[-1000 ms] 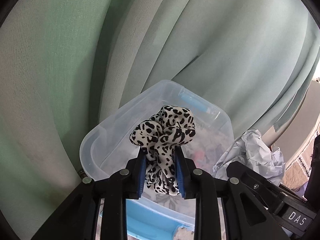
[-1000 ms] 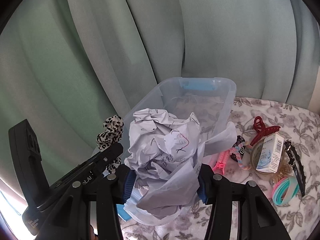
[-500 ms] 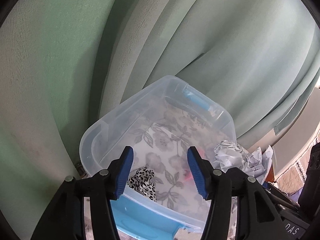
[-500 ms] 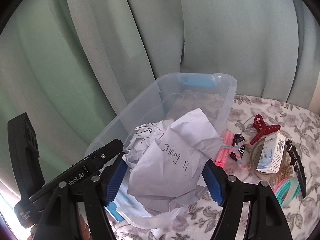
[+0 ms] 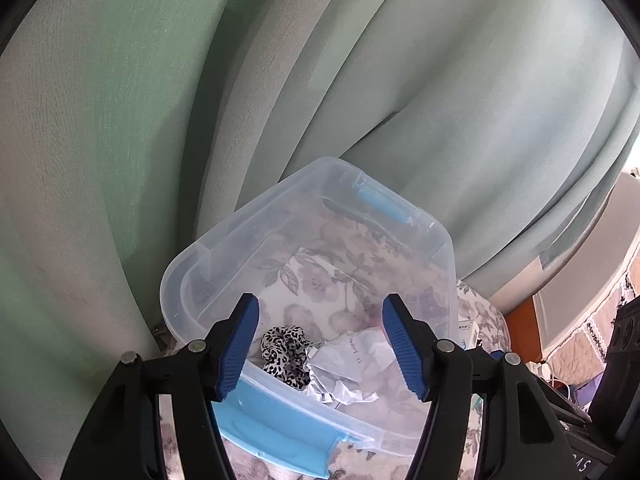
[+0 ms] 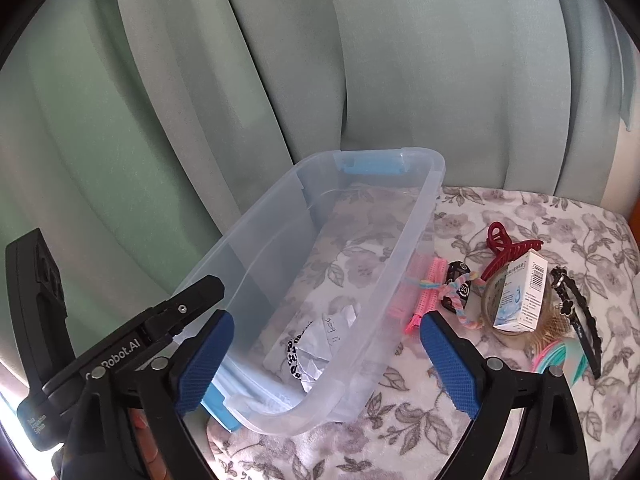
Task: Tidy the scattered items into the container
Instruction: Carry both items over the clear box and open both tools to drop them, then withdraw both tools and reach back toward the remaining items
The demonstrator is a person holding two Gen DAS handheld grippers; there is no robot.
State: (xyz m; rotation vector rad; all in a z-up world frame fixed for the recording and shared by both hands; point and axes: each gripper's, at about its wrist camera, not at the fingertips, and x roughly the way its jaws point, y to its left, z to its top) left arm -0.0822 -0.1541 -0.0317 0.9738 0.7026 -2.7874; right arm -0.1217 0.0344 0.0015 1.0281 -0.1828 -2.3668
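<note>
In the near end of the clear container [image 6: 416, 216], the leopard scrunchie [image 5: 286, 354] and crumpled paper [image 5: 352, 364] lie released. Your left gripper [image 5: 320, 344] and right gripper [image 6: 326, 364] hang above with jaws opening, empty. Next, take the right one to the red claw clip [image 6: 510, 248], right of the container.

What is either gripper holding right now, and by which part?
Nothing. Both sets of jaws are opening with nothing between them; the leopard-print scrunchie and crumpled paper lie loose inside the clear bin.
</note>
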